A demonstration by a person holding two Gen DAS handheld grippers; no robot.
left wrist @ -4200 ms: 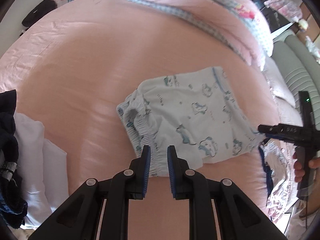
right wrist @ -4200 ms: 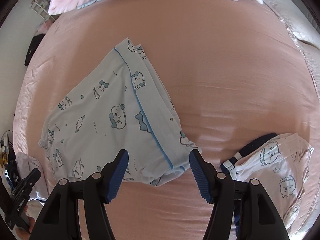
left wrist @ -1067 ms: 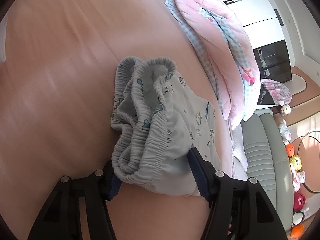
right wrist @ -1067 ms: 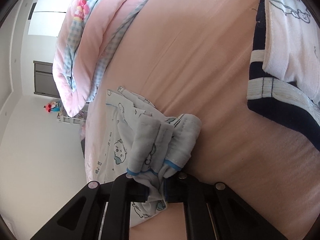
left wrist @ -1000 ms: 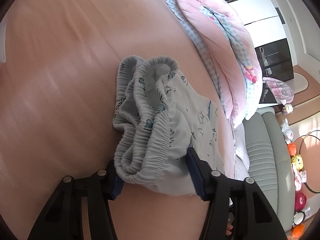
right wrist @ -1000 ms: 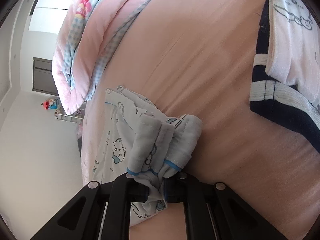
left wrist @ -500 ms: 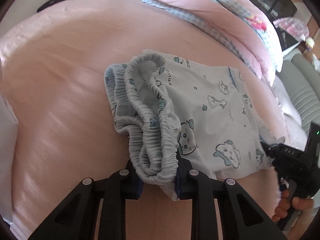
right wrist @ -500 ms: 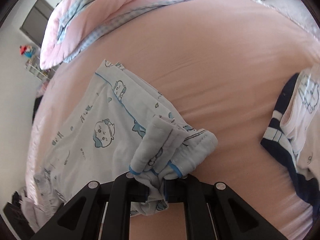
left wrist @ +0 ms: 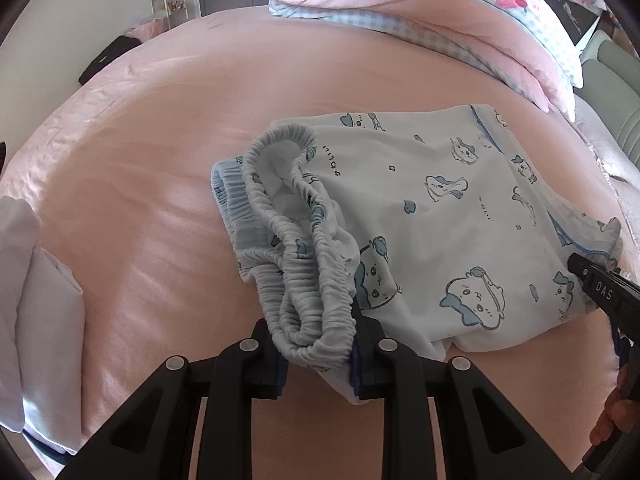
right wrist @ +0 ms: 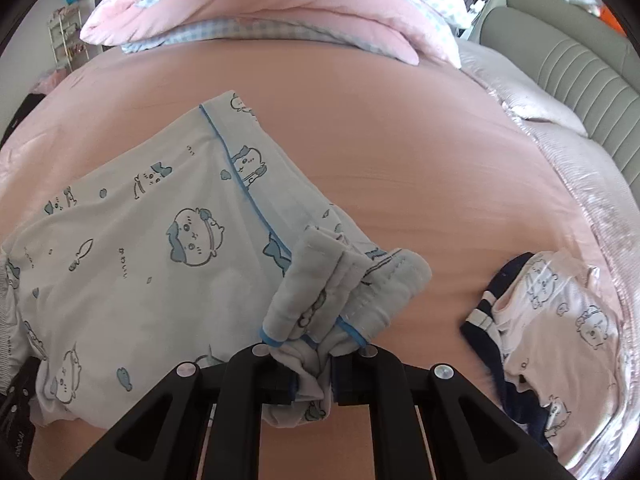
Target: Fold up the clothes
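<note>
A pink bed [left wrist: 152, 128] carries the pale blue printed shorts [left wrist: 432, 208], which lie spread near its middle. The shorts look light, soft and floppy, so they should drape and bunch unless taken by firm edges. The left hand-held gripper [left wrist: 318, 360] is clamped on the gathered elastic waistband [left wrist: 304, 280]; the right hand-held gripper [right wrist: 314, 372] pinches the bunched leg hem [right wrist: 344, 292].

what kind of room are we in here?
Almost certainly a bedroom: the work surface is a bed with a pink sheet, a folded pink quilt is piled at its far end, and a grey padded headboard stands to one side. Printed shorts lie on the sheet.
</note>
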